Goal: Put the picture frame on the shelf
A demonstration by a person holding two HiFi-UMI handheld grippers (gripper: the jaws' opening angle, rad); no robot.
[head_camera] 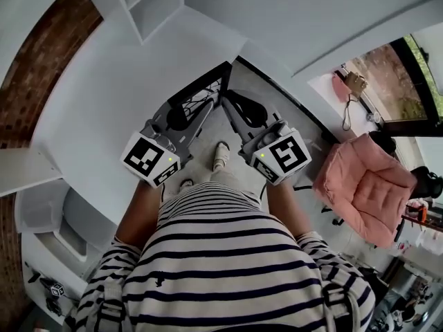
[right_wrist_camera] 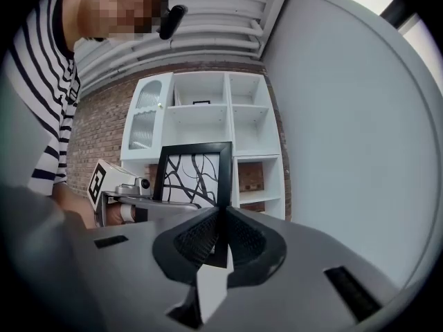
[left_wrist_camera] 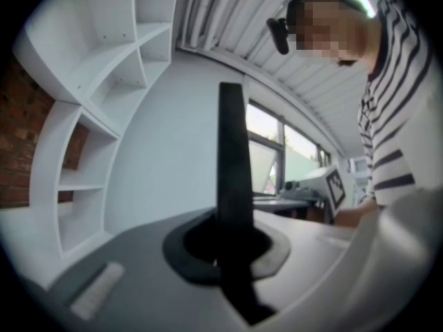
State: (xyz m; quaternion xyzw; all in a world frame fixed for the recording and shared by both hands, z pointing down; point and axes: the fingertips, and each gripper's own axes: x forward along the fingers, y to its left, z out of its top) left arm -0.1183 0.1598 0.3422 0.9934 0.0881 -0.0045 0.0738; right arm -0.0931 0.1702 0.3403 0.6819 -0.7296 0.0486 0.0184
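Observation:
I hold a black picture frame (head_camera: 208,83) with a branch print between both grippers, in front of my body. In the left gripper view the frame (left_wrist_camera: 232,151) shows edge-on as a dark upright bar, and my left gripper (left_wrist_camera: 228,254) is shut on it. From the right gripper's camera the frame's printed face (right_wrist_camera: 194,175) is visible, with my right gripper (right_wrist_camera: 223,237) shut on its right edge. From the head camera, the left gripper (head_camera: 195,106) and right gripper (head_camera: 234,108) grip opposite sides. The white shelf unit (right_wrist_camera: 202,120) stands against a brick wall, apart from the frame.
White shelf compartments (head_camera: 149,5) lie at the head view's top, and curved corner shelves (left_wrist_camera: 90,116) at the left gripper view's left. A brick wall (head_camera: 28,68) runs along the left. A pink cushioned chair (head_camera: 367,185) and a window are at the right. A white wall (right_wrist_camera: 353,130) is close by.

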